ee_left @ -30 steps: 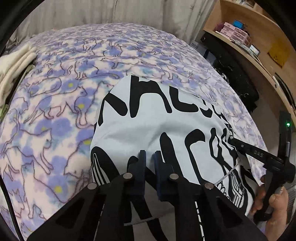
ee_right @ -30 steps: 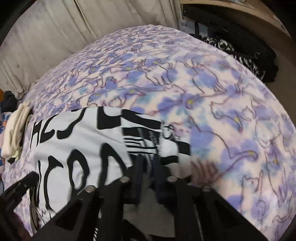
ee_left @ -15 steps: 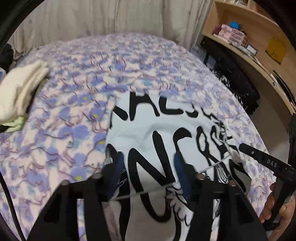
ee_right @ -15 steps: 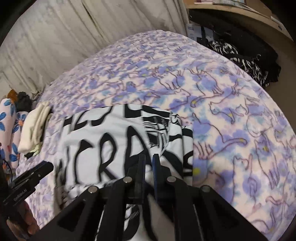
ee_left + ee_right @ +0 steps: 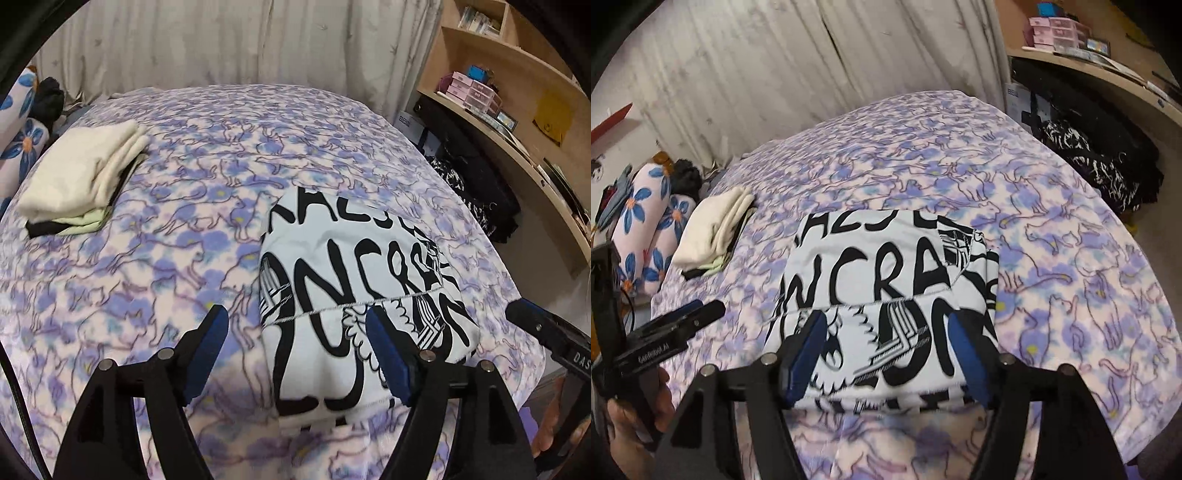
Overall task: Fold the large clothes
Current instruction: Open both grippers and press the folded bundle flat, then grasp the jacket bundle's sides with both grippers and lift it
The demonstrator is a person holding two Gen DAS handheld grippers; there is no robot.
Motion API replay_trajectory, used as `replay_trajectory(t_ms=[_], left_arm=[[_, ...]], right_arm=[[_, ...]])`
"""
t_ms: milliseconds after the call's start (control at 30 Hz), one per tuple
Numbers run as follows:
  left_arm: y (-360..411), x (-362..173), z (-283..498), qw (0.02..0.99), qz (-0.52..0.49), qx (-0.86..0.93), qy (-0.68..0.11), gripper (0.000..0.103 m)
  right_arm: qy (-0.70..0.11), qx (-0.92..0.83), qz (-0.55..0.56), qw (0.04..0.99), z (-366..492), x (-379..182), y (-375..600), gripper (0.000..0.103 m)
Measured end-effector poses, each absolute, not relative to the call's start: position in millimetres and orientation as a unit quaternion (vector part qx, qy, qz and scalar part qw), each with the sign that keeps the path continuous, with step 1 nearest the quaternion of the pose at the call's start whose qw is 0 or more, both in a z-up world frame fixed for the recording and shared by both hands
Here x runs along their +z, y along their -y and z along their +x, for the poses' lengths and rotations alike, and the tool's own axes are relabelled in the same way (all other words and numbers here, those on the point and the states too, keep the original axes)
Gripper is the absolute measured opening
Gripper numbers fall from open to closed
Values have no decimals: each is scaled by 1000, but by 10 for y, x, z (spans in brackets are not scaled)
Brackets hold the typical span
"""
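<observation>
A white garment with bold black lettering [image 5: 354, 280] lies folded into a rectangle on the purple cat-print bedspread [image 5: 147, 258]. It also shows in the right wrist view [image 5: 886, 295]. My left gripper [image 5: 299, 332] is open and empty, raised above the garment's near left edge. My right gripper [image 5: 886, 332] is open and empty above the garment's near edge. Each gripper shows at the edge of the other's view: the right one [image 5: 546, 332] and the left one [image 5: 676, 325].
A stack of folded cream, green and black clothes [image 5: 81, 181] sits at the bed's far left. Flower-print pillows [image 5: 646, 229] lie beyond it. A wooden shelf unit [image 5: 517, 110] and dark clothes [image 5: 1100, 162] stand right of the bed. A curtain [image 5: 221, 44] hangs behind.
Both grippers opened and let go of the garment, left first, then right. Both pulled back and up. The garment now lies folded flat on the bed.
</observation>
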State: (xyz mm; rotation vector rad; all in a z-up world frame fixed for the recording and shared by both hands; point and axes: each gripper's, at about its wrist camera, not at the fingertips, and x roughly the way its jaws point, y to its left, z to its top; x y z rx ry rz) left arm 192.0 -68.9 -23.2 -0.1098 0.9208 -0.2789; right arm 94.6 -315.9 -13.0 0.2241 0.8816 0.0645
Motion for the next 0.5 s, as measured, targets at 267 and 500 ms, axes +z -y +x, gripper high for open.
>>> replay_trajectory(t_ms=[267,500], left_arm=[[573,-232,1720,864,-84,-166,-469,90],[664,-312,1660,851,-73,-188,-485,90]], right_arm=[[-438,38,85,894,751,-116,3143,84],[-457,35,112,882,756,-264,3327,84]])
